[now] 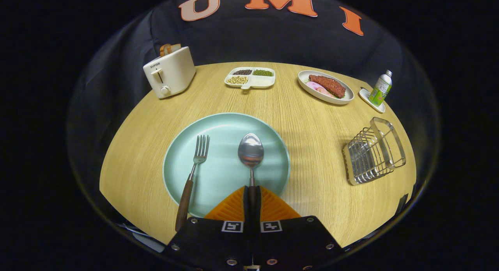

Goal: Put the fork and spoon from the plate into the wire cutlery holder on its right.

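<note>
Down low, the claw (252, 193) is closed on the spoon (250, 154), both fingers pressing its dark handle while the bowl lies on the pale green plate (273, 134) just ahead. Beside it on the plate lies the fork (193, 173), its wooden handle reaching past the rim. Off to the right on the wooden surface (312, 146) stands the wire cutlery holder (372, 152).

Round wood table (312, 123), dark booth.
</note>
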